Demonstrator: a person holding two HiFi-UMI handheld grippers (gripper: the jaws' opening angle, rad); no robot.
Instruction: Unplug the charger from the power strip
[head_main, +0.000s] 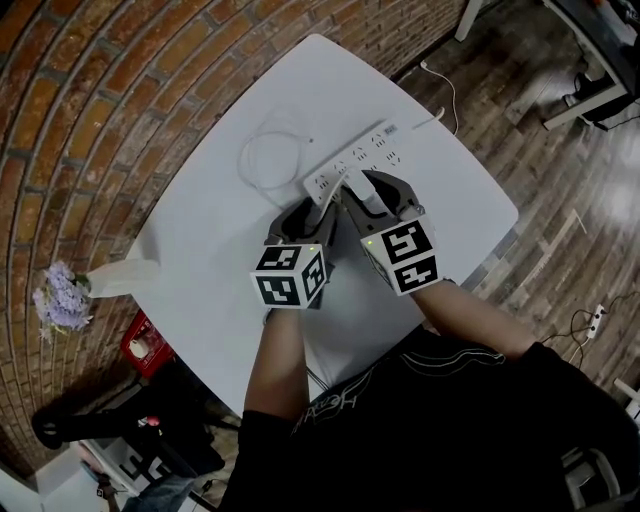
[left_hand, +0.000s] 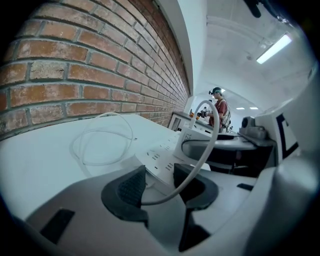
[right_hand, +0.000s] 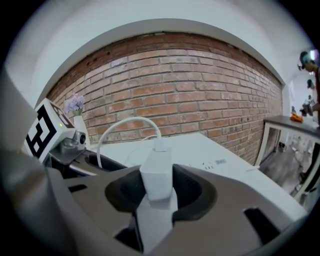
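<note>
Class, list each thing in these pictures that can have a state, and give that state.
left hand-held gripper: shut on the near end of the power strip.
right hand-held gripper: shut on the charger.
charger: upright on the power strip, apparently plugged in.
power strip: flat on the table, held at one end.
cable: joined to the charger's top, arching over, the rest loosely coiled.

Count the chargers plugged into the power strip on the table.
1. The white charger sits at the near end of the power strip, gripped by the right tongs. No others show.
</note>
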